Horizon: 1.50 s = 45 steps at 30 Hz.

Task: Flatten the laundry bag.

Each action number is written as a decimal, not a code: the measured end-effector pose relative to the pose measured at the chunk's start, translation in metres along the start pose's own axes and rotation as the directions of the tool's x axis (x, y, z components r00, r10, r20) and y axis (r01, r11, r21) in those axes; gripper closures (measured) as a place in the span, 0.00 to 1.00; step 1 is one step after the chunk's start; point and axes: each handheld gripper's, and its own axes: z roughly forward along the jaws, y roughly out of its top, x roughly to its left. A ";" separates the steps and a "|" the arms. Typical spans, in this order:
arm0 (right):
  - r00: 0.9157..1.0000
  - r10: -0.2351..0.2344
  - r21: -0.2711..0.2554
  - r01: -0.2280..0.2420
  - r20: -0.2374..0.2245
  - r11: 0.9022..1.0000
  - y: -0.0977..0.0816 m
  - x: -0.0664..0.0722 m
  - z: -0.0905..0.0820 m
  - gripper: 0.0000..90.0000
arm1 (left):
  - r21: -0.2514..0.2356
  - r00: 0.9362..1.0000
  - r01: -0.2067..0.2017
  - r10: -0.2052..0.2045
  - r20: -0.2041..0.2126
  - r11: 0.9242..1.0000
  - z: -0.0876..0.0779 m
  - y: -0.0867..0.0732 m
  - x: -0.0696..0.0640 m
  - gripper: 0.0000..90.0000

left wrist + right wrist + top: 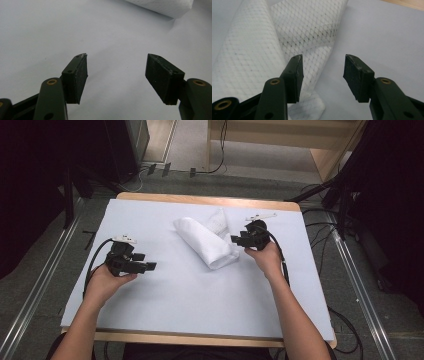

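A white cloth (207, 240) is lying folded near the middle of the table (200, 290), toward its far side, on the pale sheet covering it. The right gripper (239, 240) is sitting just beside the cloth's right edge, its 2 jaws standing apart with nothing between them; in the right gripper view the cloth's mesh weave (262, 50) is showing just past the left jaw. The left gripper (145, 266) is hovering well apart from the cloth, at the table's left side, jaws spread wide over bare sheet.
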 end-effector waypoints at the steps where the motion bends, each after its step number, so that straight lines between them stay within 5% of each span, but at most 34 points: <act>1: 1.000 -0.002 0.004 0.002 0.000 1.000 0.001 0.000 0.004 0.57 | -0.001 1.000 0.002 -0.002 -0.002 1.000 0.000 0.000 0.000 0.39; 15: 0.999 -0.020 0.076 0.018 0.026 0.997 0.001 0.001 0.050 0.60 | -0.002 1.000 0.016 -0.016 -0.013 1.000 -0.002 -0.005 0.003 0.39; 22: 0.992 -0.091 0.082 0.084 0.087 0.993 -0.002 0.009 0.050 0.76 | 0.003 1.000 0.014 -0.014 -0.007 1.000 -0.002 -0.005 0.003 0.39; 26: 0.990 -0.114 0.090 0.107 0.081 0.990 -0.002 0.015 0.050 0.91 | 0.005 1.000 0.015 -0.015 -0.009 1.000 -0.001 -0.005 0.003 0.39; 30: 0.995 -0.088 0.092 0.083 0.055 0.992 -0.001 0.013 0.049 0.99 | 0.005 1.000 0.013 -0.013 -0.008 1.000 -0.001 -0.005 0.004 0.39; 35: 0.999 -0.037 0.072 0.035 0.025 0.997 0.002 0.007 0.044 1.00 | 0.004 1.000 0.022 -0.022 -0.005 1.000 -0.002 -0.005 0.005 0.39; 45: 0.999 -0.034 0.003 0.034 -0.013 0.999 0.015 0.013 0.018 1.00 | -0.001 1.000 0.031 -0.031 -0.001 1.000 -0.003 -0.005 0.006 0.39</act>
